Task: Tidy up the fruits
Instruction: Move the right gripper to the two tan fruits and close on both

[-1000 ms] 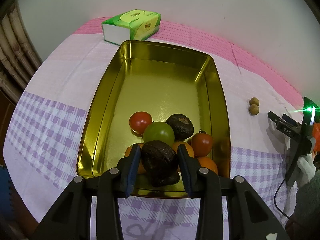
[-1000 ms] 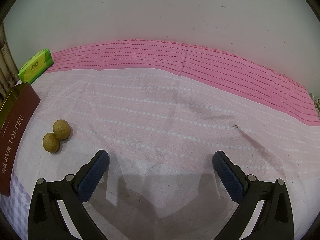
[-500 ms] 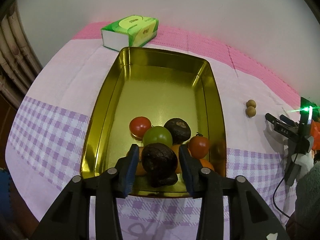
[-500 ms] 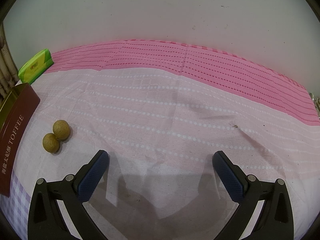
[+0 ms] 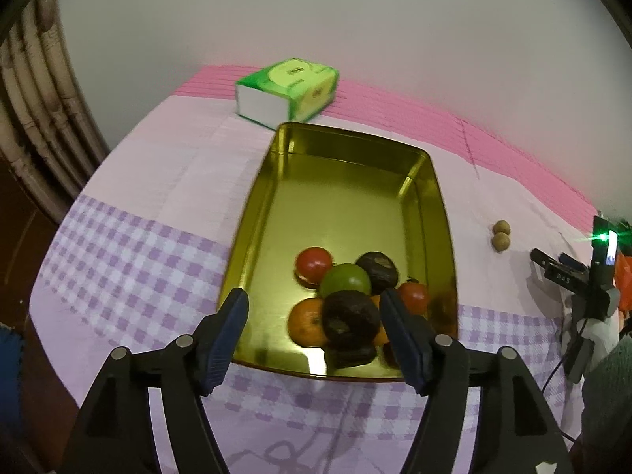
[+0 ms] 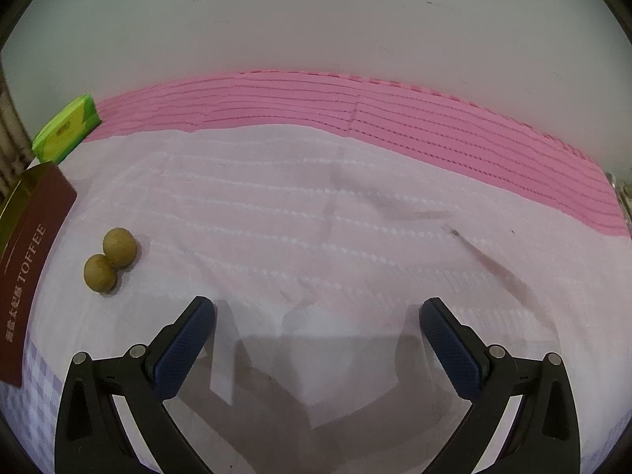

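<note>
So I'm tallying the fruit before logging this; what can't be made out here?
- Left wrist view: oranges behind the dark fruit can't be counted.
- Left wrist view: the right gripper is cut by the edge.
- Right wrist view: the toffee tin shows only its outer wall.

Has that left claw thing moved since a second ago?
Yes. The left gripper has pulled back from the gold metal tray, its jaws just opening off the dark wrinkled fruit.

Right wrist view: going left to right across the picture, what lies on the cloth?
Toffee tin at the left edge → green tissue pack behind it → two small brown fruits side by side → the open right gripper, nothing between its fingers → bare pink cloth.
</note>
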Demonstrator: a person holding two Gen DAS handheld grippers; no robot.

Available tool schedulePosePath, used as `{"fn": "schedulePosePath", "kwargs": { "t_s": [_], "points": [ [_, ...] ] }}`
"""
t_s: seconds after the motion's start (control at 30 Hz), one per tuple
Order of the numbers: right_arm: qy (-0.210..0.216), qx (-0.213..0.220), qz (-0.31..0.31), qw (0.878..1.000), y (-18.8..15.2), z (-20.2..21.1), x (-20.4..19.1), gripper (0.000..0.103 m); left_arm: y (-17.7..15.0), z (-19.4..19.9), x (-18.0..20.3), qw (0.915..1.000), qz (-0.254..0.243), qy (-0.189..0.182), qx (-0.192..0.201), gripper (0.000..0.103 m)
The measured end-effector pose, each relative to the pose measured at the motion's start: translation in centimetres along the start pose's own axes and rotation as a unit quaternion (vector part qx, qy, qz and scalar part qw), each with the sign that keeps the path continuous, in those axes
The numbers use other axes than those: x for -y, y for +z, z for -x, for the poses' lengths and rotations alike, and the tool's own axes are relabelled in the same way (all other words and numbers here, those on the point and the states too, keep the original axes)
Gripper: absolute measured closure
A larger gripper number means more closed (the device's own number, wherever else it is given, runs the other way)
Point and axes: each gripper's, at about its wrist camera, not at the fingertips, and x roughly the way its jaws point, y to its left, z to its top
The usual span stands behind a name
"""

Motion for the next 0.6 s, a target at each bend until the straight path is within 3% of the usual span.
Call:
{"fn": "schedulePosePath", "kwargs": {
  "t_s": [0.37,0.5,0.6],
  "points": [
    [-0.024,-0.024,-0.030,0.999,0.0,0.3,-0.5,0.000,-0.8,0.5,-2.6,0.9995,0.029,0.007,0.009,0.033],
    [-0.029,-0.021,0.000,0.999,0.2,0.8,-2.7,0.000,-0.9,0.5,-3.1,0.9993,0.035,0.012,0.011,0.026],
    [-0.004,-0.020,0.015,1.000,0.4,1.3,-5.0,0.001,-1.0,0.5,-3.4,0.9990,0.040,0.013,0.012,0.021]
  ]
}}
